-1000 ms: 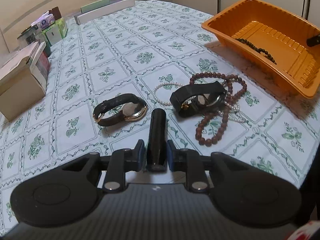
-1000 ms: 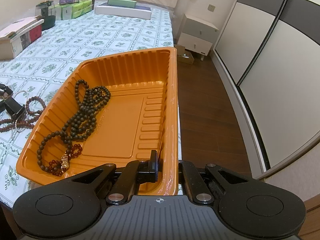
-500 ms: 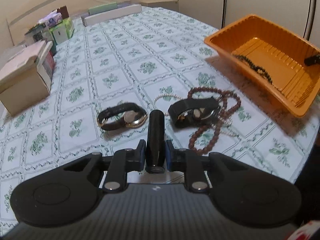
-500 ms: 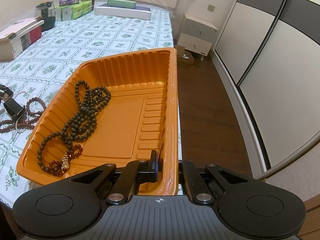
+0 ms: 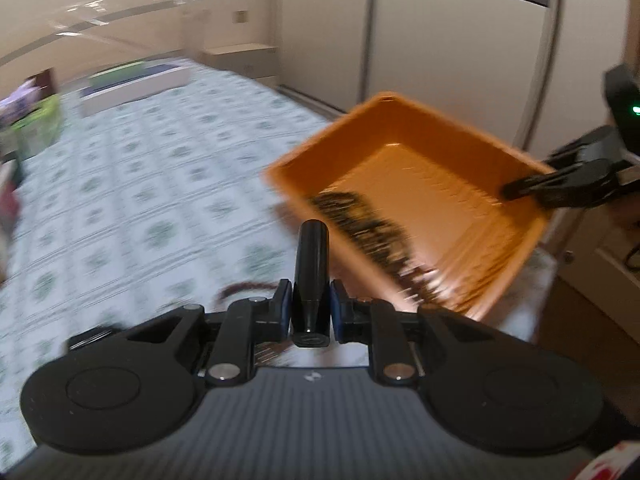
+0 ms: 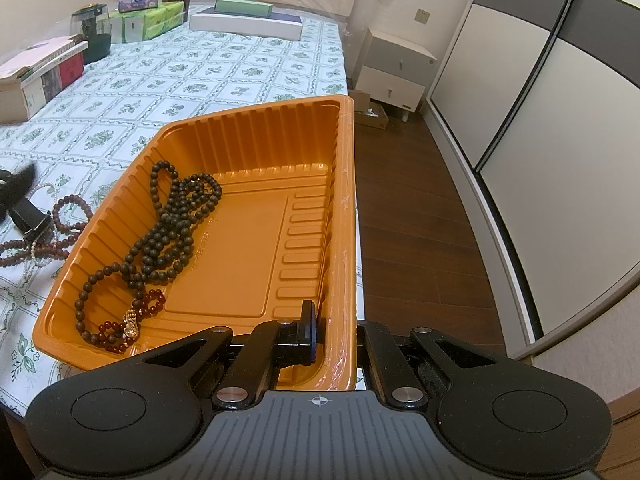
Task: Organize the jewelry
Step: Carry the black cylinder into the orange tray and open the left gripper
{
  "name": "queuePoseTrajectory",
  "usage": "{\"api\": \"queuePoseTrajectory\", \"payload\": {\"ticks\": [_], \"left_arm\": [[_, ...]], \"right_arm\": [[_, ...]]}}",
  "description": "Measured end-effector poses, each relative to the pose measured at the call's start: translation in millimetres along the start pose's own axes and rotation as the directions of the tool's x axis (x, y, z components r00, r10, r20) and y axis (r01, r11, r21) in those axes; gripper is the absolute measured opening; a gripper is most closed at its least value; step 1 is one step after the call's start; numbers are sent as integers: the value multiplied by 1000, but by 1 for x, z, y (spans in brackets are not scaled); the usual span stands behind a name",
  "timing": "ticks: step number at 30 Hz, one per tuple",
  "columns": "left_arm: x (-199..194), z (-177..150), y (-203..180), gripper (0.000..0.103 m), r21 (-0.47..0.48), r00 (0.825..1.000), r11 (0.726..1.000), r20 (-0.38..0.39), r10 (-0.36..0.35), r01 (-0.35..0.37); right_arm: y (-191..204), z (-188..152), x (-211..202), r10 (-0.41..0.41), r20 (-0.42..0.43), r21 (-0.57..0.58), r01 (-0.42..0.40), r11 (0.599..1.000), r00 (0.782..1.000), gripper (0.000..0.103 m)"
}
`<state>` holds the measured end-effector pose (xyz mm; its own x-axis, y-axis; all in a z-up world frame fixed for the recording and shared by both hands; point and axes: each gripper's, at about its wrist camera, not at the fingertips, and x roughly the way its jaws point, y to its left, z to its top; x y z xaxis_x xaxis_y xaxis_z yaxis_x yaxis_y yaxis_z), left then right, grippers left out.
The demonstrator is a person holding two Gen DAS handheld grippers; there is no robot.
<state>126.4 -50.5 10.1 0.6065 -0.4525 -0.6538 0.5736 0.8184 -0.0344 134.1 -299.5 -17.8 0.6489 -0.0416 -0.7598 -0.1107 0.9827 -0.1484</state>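
My left gripper (image 5: 311, 308) is shut on a black cylinder (image 5: 311, 264) that sticks out forward between the pads. It hangs above the patterned cloth, just left of the orange tray (image 5: 400, 106); this view is blurred. My right gripper (image 6: 334, 328) is shut on the tray's (image 6: 256, 136) near right wall. It also shows as a dark right gripper (image 5: 516, 190) at the tray's far corner. A dark bead necklace (image 6: 168, 232) and a red bead bracelet (image 6: 132, 320) lie in the tray. A brown bead necklace (image 6: 68, 216) and a black watch (image 6: 32, 220) lie on the cloth to its left.
Boxes (image 6: 40, 76), a dark jar (image 6: 94, 36) and green tissue packs (image 6: 148, 20) stand at the far left of the bed. A long white box (image 6: 244, 24) lies at the back. The tray sits at the bed's right edge, over wooden floor (image 6: 408, 220) and by sliding doors (image 6: 540, 128).
The left gripper has risen and swung right with the cylinder: the tray now fills its view and the watches have dropped out. A dark blur appeared at the right view's left edge.
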Motion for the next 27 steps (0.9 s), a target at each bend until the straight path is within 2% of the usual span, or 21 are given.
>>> {"api": "queuePoseTrajectory", "payload": {"ticks": [5,9,16,27], "left_arm": [[28,14,-44,18,41,995,994,-9,-97,97],[44,17,-66,18,61,991,989,-28,-133,134],[56,12,-80,18,88,987,984,-58,-150,155],[60,11,-77,18,75,987,985,-63,-149,154]], "right_arm": [[-1,-1,0,2,1,2,-2,1000,1000,4],[-2,-1,0,7,1,4,-7,1000,1000,4],[-3,-1,-2,11,4,9,-11,1000,1000,4],[-3,-1,-2,12,6,10,-12,1000,1000,4]]}}
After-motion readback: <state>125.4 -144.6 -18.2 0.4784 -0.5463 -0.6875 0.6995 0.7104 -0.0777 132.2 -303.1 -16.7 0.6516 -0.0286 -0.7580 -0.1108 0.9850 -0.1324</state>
